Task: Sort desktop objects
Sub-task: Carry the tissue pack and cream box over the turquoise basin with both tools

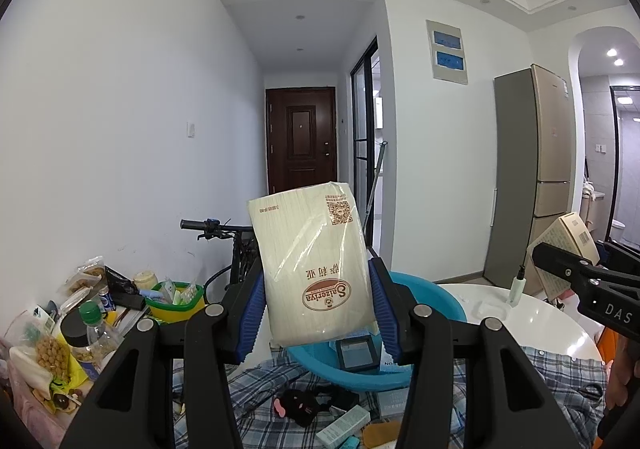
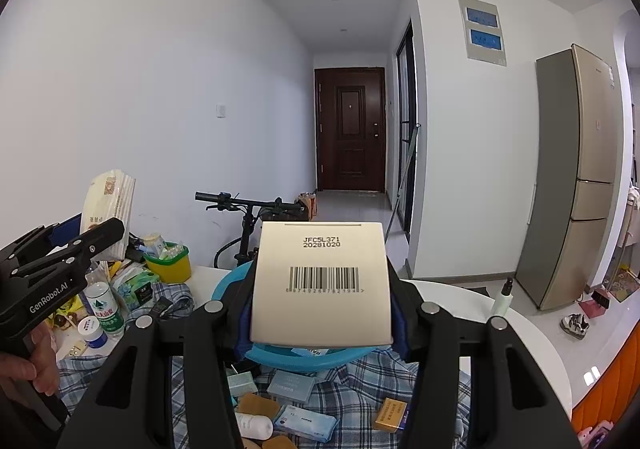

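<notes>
While both loads hang above the blue basin [image 1: 440, 297], lower each one over it before you let go. Your left gripper [image 1: 316, 309] pinches the napkin pack [image 1: 316, 269] upright; your right gripper [image 2: 320, 309] clamps the barcoded box [image 2: 322, 281]. Release one at a time, clear of the rim.

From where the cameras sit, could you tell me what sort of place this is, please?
Most likely a lived-in apartment, at the dining or hallway area: a brown entry door, a tall fridge and a bicycle stand behind the cluttered white table.
</notes>
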A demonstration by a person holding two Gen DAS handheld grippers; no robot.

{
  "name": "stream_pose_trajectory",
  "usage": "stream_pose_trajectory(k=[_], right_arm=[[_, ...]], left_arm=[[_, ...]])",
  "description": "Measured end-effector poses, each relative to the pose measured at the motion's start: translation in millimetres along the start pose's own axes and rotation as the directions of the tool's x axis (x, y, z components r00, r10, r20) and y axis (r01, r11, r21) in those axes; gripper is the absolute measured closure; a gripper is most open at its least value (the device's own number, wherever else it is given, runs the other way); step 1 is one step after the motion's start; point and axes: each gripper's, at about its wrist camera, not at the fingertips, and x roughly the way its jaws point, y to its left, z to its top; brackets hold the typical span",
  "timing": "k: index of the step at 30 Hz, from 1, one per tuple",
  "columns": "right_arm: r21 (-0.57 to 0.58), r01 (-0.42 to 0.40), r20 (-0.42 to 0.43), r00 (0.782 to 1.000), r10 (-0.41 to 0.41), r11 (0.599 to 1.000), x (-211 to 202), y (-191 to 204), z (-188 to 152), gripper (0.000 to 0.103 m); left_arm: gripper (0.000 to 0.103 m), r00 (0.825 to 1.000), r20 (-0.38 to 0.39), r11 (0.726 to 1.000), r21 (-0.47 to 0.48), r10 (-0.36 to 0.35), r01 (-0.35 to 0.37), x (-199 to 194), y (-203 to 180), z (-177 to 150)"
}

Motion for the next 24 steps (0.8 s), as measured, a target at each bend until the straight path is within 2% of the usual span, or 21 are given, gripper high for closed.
stream_pose_trajectory(k=[8,16,18,20,24], right_arm=[[-0.027,0.003,-0.008,1.000,-0.003,1.000,31,-3,12,0.052],[0.001,-0.005,-0.032,0.999,0.005,1.000,89,-15,25,0.052],[0.007,0.000,-0.033,0.999,0.000,1.000,101,-18,28,0.052],[0.011,0.008,-0.031,0.999,-0.007,1.000,112,-22,30,0.052],[0.038,0.003,-0.035,0.999,-0.002,0.999,130,-29,33,0.052]], left_arm=[[0.052,1.000,-0.001,1.000,0.029,0.009,-0.009,44,-5,10],[0.052,0.999,-0.035,1.000,-0.001,-0.013,0.013,110,-2,24],[0.052,0.999,-0.017,1.000,-0.007,-0.027,0.027,117,-2,29],[0.052,1.000,-0.001,1.000,0.009,-0.008,0.008,125,-4,33],[0.052,1.000,-0.007,1.000,0.001,-0.009,0.009,139,-3,34]])
